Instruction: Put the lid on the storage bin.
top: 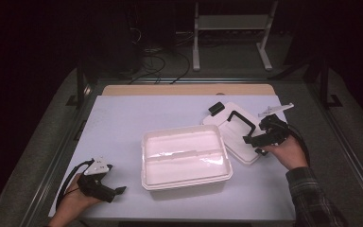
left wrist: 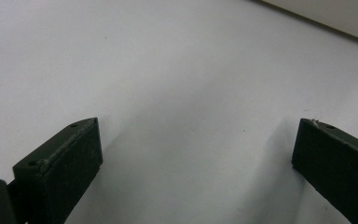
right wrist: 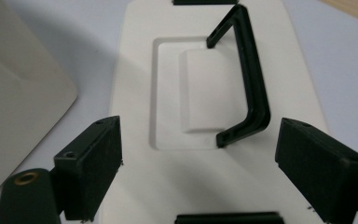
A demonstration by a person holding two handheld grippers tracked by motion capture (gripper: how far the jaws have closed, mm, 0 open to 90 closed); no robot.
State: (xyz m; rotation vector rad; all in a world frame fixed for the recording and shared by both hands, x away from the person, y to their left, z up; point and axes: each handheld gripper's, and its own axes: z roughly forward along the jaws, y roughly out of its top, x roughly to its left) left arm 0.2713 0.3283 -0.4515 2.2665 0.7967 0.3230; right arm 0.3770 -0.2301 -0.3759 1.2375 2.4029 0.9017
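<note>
A person works at a white table (top: 123, 123) with a two-jaw gripper in each hand. At the table's centre sits an open white container (top: 185, 158), its inside split by a low divider into two compartments, both bare. Just beside it, toward the far right, lies its white lid (top: 231, 132), flat on the table and touching or nearly touching the container's corner; a black handle (top: 242, 120) stands raised over a recessed panel in the lid's top, and black latches sit at the lid's two ends.

The right gripper (top: 254, 140), held in the person's right hand (top: 288, 152), hovers at the lid's near edge. In the right gripper view its jaws stand spread wide and grasp nothing, one on either side of the near foot of the handle (right wrist: 247, 88), with the lid (right wrist: 168, 177) beneath them and the container's wall (right wrist: 18, 93) off to one side.

The left gripper (top: 118, 191) rests low at the table's near left corner, well apart from the container. In the left gripper view its jaws are likewise released, with bare table (left wrist: 177, 84) between them.
</note>
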